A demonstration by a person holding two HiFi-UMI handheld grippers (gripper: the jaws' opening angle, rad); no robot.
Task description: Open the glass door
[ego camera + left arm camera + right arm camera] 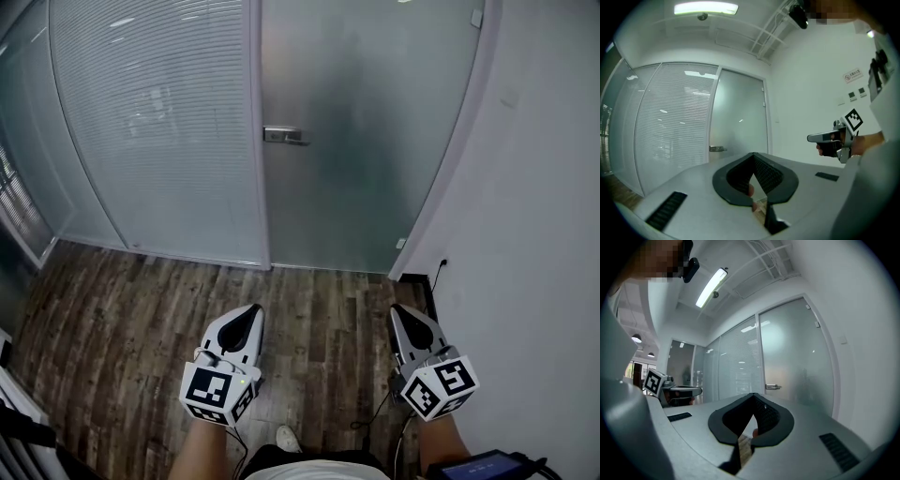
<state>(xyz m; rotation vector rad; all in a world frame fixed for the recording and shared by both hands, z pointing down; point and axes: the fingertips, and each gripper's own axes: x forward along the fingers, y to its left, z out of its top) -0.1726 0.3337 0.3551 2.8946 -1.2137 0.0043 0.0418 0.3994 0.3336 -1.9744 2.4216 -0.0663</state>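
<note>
Glass door (366, 159) closed, metal handle (284, 136) on its left edge.

Held level and side by side, well short of the glass door (366, 141): left gripper (251, 310) and right gripper (398, 310), jaws pressed together on nothing, bare forearms (202, 452) behind.

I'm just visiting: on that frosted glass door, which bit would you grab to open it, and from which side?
The small metal lever handle at the left edge of the glass door. It sticks out level, pointing right from its mount, so I'd come straight at it from the front and close the jaws above and below the bar, near its free end.
</note>
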